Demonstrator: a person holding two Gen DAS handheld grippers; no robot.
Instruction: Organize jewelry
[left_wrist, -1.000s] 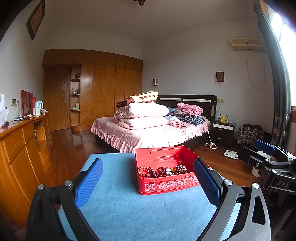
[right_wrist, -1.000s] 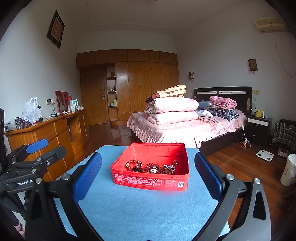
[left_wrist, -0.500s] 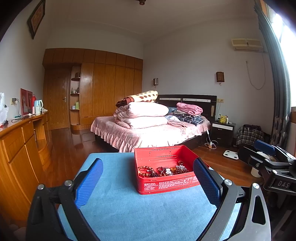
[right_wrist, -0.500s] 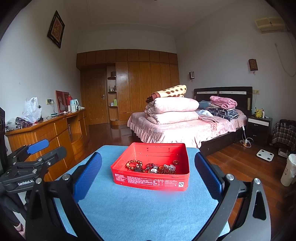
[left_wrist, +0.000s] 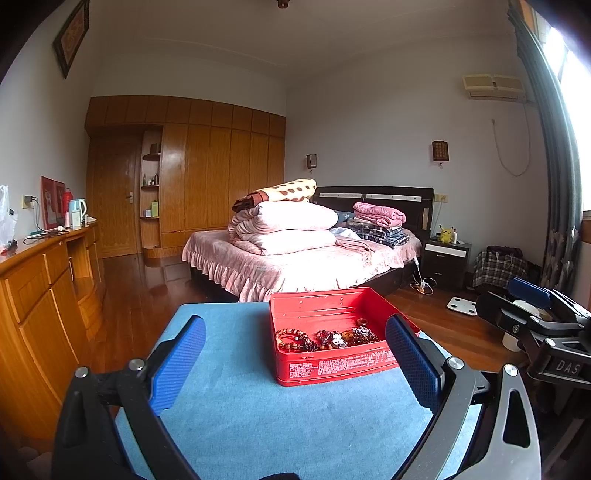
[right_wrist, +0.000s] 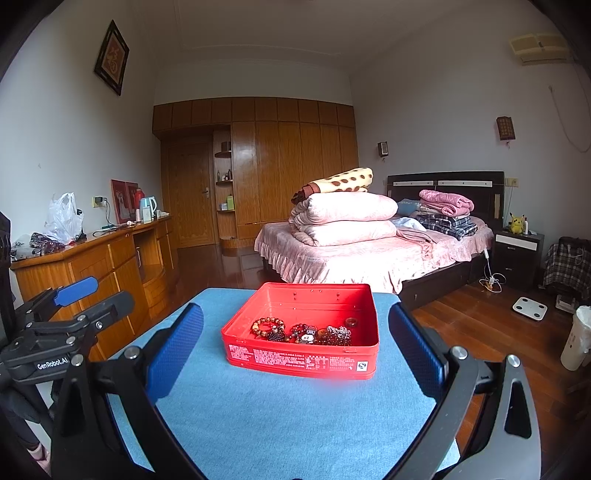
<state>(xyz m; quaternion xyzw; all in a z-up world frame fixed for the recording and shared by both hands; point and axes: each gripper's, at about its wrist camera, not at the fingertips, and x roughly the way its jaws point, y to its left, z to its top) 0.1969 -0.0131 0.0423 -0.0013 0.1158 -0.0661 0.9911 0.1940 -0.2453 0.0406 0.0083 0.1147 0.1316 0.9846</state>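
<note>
A red tin box (left_wrist: 334, 369) (right_wrist: 295, 363) stands on a blue-covered table (left_wrist: 240, 413) (right_wrist: 258, 417). Inside it lie several beaded bracelets (left_wrist: 295, 338) (right_wrist: 267, 326) and a small ring (right_wrist: 351, 322), bunched along the near wall. My left gripper (left_wrist: 295, 360) is open, held back from the box, which sits ahead and right of centre. My right gripper (right_wrist: 295, 354) is open too, with the box straight ahead between its blue pads (right_wrist: 177, 349). Neither holds anything. In the left wrist view the right gripper (left_wrist: 532, 317) shows at the right edge; in the right wrist view the left gripper (right_wrist: 62, 314) shows at the left edge.
A bed (right_wrist: 369, 254) piled with folded quilts stands beyond the table. A long wooden dresser (left_wrist: 40, 295) runs along the left wall. To the right are a nightstand (right_wrist: 517, 254), a bathroom scale (right_wrist: 529, 308) on the wood floor and a white bin (right_wrist: 578, 338).
</note>
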